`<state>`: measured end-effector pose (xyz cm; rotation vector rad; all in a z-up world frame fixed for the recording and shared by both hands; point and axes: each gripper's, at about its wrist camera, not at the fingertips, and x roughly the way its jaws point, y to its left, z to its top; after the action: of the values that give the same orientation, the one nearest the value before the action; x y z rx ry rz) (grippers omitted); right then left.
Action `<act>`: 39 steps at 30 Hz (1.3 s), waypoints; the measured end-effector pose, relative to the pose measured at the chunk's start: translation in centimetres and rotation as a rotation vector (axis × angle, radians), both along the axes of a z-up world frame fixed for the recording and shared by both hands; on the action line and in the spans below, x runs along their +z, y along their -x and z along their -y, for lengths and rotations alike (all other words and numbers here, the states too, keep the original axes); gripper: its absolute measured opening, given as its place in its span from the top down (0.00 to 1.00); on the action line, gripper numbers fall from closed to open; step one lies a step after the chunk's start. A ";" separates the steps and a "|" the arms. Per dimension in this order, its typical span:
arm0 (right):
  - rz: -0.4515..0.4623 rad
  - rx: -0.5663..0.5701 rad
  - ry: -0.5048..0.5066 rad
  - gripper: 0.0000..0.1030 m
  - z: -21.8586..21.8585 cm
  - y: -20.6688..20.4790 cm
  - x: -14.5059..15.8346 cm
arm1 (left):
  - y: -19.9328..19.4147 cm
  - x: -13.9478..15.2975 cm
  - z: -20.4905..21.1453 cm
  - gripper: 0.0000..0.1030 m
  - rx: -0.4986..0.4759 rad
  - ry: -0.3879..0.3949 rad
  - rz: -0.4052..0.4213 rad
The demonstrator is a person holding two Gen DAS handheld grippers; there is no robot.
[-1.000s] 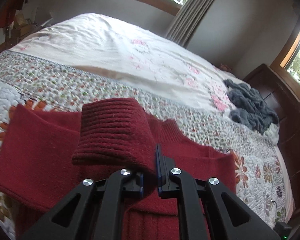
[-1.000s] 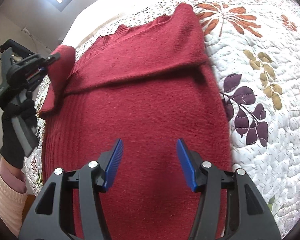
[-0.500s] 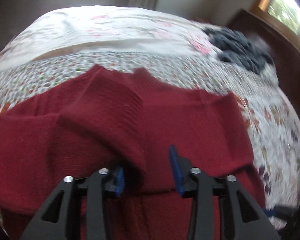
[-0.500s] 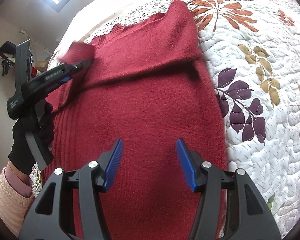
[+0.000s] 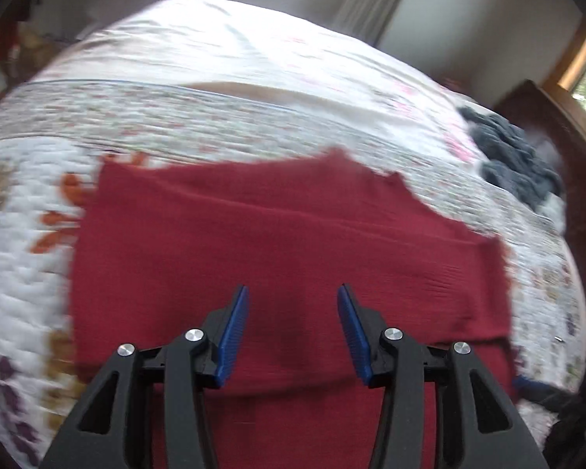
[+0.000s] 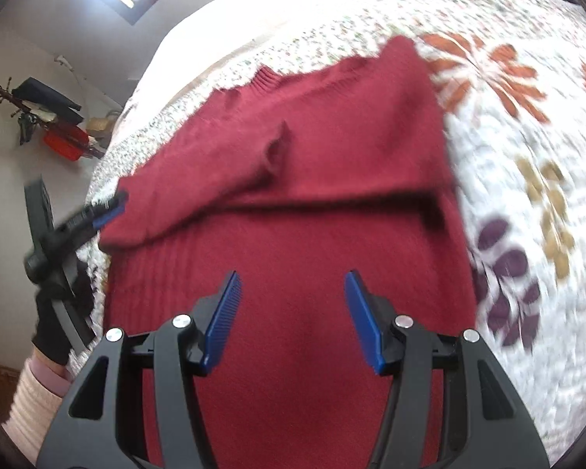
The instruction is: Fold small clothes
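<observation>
With both sleeves laid across the chest, the red sweater [image 6: 293,211] lies flat on the quilt [image 6: 527,179]. Left gripper [image 5: 293,328] and right gripper [image 6: 293,312] hover over it, fingers wide, empty. Sleeve step looks done; next likely grab hem, fold upward.

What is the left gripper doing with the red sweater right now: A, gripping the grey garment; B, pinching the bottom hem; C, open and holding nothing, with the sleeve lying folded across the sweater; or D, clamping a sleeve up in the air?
C: the left gripper has its jaws spread with nothing between them, and the sleeve lies folded across the red sweater.
</observation>
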<state>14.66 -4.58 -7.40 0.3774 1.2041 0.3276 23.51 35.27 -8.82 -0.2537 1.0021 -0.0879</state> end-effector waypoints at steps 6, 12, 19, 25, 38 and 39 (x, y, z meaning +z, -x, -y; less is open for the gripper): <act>-0.030 0.026 -0.054 0.46 -2.0 -5.6 0.3 | 0.0 -3.9 -3.2 0.57 0.035 0.020 -0.097; -0.123 0.031 -0.084 0.46 -3.2 -10.5 -2.3 | 1.1 -0.9 -4.3 0.56 0.050 0.072 -0.023; -0.194 0.037 -0.092 0.56 -5.3 -12.5 -5.2 | 2.9 1.1 -6.6 0.54 0.094 0.073 0.032; -0.137 0.076 -0.072 0.91 -6.4 -12.9 -3.4 | 3.0 1.0 -7.2 0.53 0.114 0.083 0.027; 0.010 -0.023 -0.007 0.92 1.4 -10.7 1.9 | 0.5 0.5 -2.0 0.53 0.026 0.050 0.021; 0.000 -0.031 -0.006 0.92 1.8 -10.7 1.5 | 0.3 0.0 -1.6 0.53 0.022 0.039 0.006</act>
<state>25.39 -6.41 -5.93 0.4008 1.1961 0.3046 23.24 36.85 -8.81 -0.2996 0.9922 -0.0877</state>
